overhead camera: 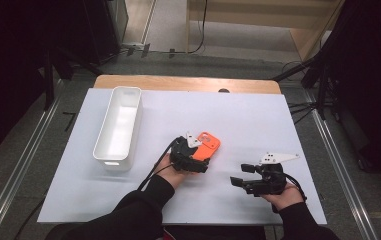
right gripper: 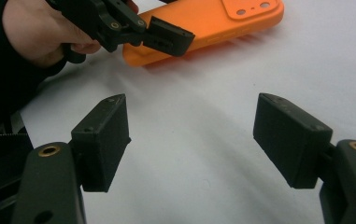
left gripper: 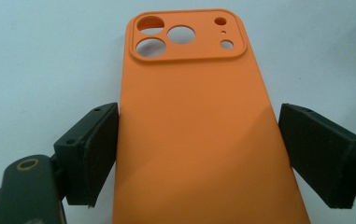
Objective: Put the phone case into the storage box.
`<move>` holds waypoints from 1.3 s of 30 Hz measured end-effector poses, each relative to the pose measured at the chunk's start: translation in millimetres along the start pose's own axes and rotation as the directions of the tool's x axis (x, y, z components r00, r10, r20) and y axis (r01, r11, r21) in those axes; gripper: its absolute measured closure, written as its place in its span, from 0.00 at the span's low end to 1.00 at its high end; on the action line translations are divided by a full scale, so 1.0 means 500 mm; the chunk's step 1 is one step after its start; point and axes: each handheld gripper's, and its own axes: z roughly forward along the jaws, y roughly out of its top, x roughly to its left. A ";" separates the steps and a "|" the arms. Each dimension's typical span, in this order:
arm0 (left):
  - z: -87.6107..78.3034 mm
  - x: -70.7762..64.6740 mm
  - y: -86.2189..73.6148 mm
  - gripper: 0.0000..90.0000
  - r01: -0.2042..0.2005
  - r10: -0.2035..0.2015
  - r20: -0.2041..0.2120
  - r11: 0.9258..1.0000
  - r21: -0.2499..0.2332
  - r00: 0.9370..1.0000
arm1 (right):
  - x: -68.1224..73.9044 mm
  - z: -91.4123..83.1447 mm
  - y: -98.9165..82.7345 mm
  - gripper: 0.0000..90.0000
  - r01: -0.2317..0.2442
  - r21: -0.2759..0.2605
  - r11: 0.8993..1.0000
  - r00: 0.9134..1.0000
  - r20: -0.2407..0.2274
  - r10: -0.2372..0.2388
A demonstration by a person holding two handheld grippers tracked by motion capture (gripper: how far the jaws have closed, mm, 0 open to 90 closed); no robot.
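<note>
An orange phone case (overhead camera: 210, 142) lies back side up, its camera cut-outs pointing away from the person, near the middle of the white table top (overhead camera: 258, 115). My left gripper (overhead camera: 203, 151) has its jaws on the case's two long edges. In the left gripper view the black pads (left gripper: 102, 149) sit against both sides of the case (left gripper: 194, 140), so my left gripper (left gripper: 199, 154) is shut on it. My right gripper (overhead camera: 238, 174) hovers to the right and nearer the person, open. In the right gripper view nothing is between the right gripper's (right gripper: 192, 135) jaws, and the case (right gripper: 213, 23) lies beyond.
A long white bin (overhead camera: 119, 127) stands on the left part of the table, and nothing shows inside it. The wooden table edge (overhead camera: 188, 82) runs along the far side. Dark stands and cables sit on the floor around the table.
</note>
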 end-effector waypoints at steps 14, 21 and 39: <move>-0.039 0.011 0.023 0.17 0.015 -0.014 0.018 0.998 -0.065 1.000 | -0.002 0.000 0.000 0.29 -0.002 -0.003 1.000 1.000 0.004 0.002; -0.056 0.017 0.032 0.17 0.021 -0.019 0.025 0.996 -0.087 1.000 | -0.002 0.001 0.000 0.29 -0.007 -0.004 1.000 1.000 0.004 0.007; -0.101 0.033 0.047 0.17 0.043 -0.039 0.031 0.990 -0.136 0.999 | -0.004 0.002 0.007 0.29 -0.020 -0.009 1.000 1.000 0.010 0.020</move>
